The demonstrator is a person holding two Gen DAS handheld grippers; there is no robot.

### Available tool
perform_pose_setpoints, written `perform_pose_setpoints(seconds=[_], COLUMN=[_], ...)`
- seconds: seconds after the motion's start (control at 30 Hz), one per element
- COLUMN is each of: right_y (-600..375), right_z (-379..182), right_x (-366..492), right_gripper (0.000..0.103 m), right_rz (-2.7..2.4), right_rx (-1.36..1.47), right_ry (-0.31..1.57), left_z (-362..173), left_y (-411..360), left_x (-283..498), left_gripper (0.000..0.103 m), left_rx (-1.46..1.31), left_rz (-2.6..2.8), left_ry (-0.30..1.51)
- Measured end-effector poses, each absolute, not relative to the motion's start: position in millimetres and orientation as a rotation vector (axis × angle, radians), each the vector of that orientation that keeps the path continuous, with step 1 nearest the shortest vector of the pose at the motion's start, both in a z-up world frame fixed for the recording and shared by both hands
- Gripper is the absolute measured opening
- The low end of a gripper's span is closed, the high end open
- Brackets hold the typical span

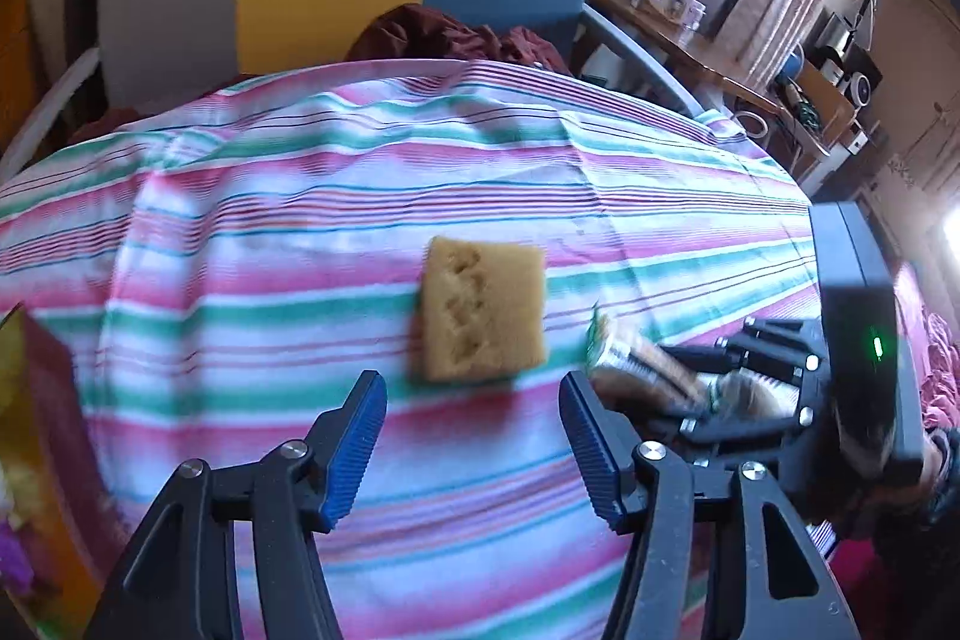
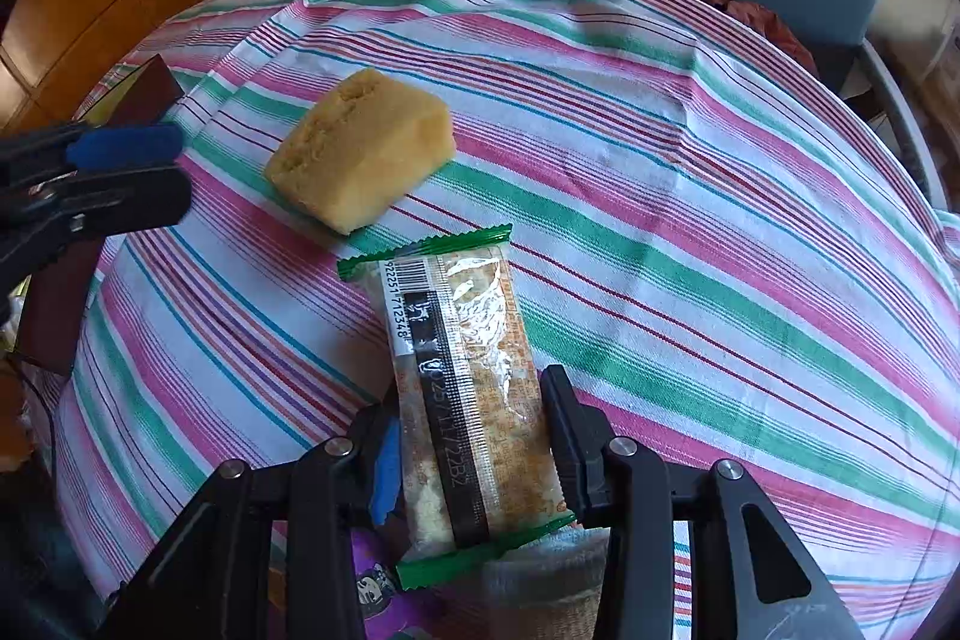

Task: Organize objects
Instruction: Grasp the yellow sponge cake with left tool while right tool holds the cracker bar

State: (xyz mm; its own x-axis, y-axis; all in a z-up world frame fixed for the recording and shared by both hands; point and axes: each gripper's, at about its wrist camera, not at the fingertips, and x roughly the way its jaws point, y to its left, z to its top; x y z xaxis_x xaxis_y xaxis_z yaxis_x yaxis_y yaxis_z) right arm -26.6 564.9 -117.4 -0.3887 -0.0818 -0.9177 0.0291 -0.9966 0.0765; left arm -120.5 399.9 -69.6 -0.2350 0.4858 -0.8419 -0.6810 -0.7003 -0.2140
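Left side of the table: the left gripper [image 1: 474,451] hangs over the striped cloth [image 1: 300,196] with its jaws apart and nothing between them. The yellow sponge [image 1: 483,310] lies on the cloth just beyond the fingertips, a little toward the far side, roughly centred in the gap. A dark brown box [image 2: 57,292] sits at the left edge of the table.

Judgement on the step: this looks like an approach to the sponge. To do it well, bring the gripper down squarely so that the blue pads [image 1: 354,454] straddle the two long faces, then close gently; the sponge is soft and will squash or twist out if it is pinched at a corner. The cloth is loose and wrinkled, so the fingertips should stay off it, or it may bunch up.

Middle and right: the right gripper [image 2: 474,454] is clamped on a wrapped snack bar [image 2: 465,376], gripping it across its near half, while the far, green-edged end points toward the sponge. From the right wrist view the sponge lies just beyond that end and to the left, apart from the wrapper. The two grippers are near each other, so the snack bar should stay clear of the left gripper's path.
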Motion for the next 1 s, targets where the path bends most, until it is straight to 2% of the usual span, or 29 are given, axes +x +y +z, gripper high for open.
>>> perform_pose_setpoints(seconds=[0.13,0.2,0.33,0.37,0.43,0.5,0.87,1.0], right_y=[567,569,572,572,571,563,560,562], right_z=[-116,-116,-116,-116,-114,-116,-118,-118], right_x=[-24,-23,-21,-21,-27,-25,-24,-24], right_gripper=[0.043,0.044,0.044,0.044,0.044,0.044,0.045,0.045], right_rz=[-2.562,-2.563,-2.562,-2.563,-2.568,-2.572,-2.575,-2.576], right_rx=[1.682,1.676,1.669,1.668,1.666,1.666,1.662,1.660], right_ry=[-0.076,-0.077,-0.074,-0.074,-0.066,-0.051,-0.032,-0.029], left_z=[-79,-83,-96,-102,-116,-117,-127,-127], left_y=[426,436,455,457,456,450,448,446], left_x=[-129,-134,-143,-148,-157,-155,-135,-138], left_gripper=[0.067,0.074,0.079,0.079,0.064,0.056,0.056,0.055], left_rx=[-1.259,-1.265,-1.279,-1.301,-1.350,-1.289,-1.096,-1.092], left_rz=[1.991,1.980,1.972,1.982,2.007,2.035,2.104,2.111], left_ry=[0.299,0.305,0.355,0.357,0.350,0.331,0.432,0.407])
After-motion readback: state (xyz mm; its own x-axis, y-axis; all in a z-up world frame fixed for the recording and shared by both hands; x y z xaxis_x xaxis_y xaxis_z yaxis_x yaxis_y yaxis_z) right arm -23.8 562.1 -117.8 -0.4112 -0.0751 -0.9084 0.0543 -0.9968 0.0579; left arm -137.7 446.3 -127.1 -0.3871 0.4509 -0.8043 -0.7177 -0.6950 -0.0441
